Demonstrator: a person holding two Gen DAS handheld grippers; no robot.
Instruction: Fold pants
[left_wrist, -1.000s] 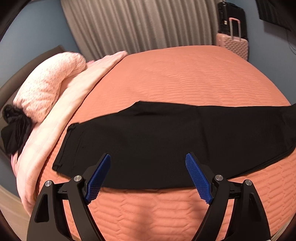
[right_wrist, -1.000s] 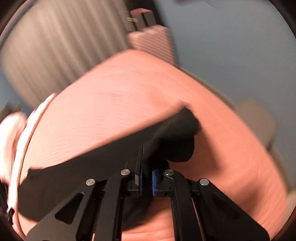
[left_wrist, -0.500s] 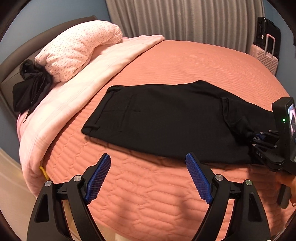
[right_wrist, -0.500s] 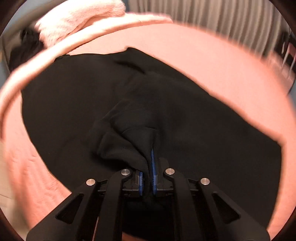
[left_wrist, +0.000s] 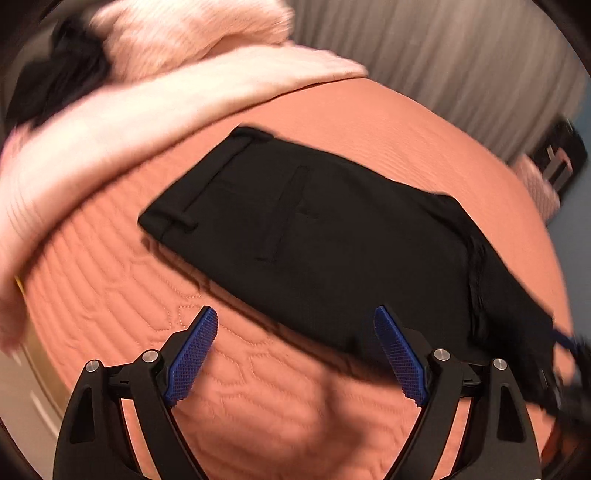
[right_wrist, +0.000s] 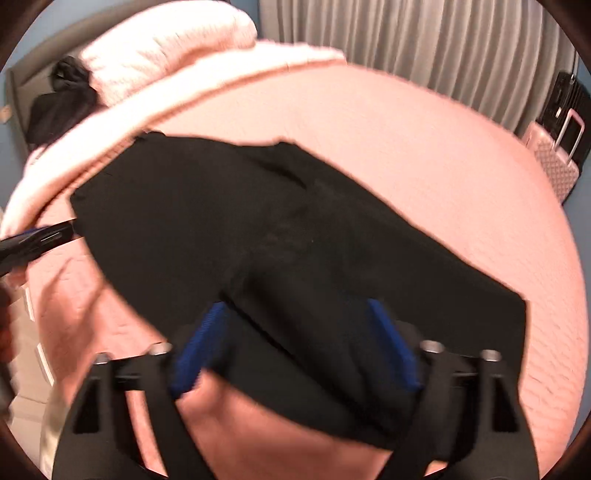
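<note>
black pants (left_wrist: 332, 236) on quilted salmon bedspread (left_wrist: 258, 406); grey curtains (left_wrist: 443, 66) behind.

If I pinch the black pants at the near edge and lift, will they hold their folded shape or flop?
Probably flop: the black pants lie limp and flat on the quilted bedspread, and the folded-over layer shows soft wrinkles. The layers look loose, so lifting one edge would likely let them slide apart. The cloth seems light; the left tool should manage it.

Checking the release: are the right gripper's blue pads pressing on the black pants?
Apart. The right wrist view shows the right gripper wide open, black pants loose between.
</note>
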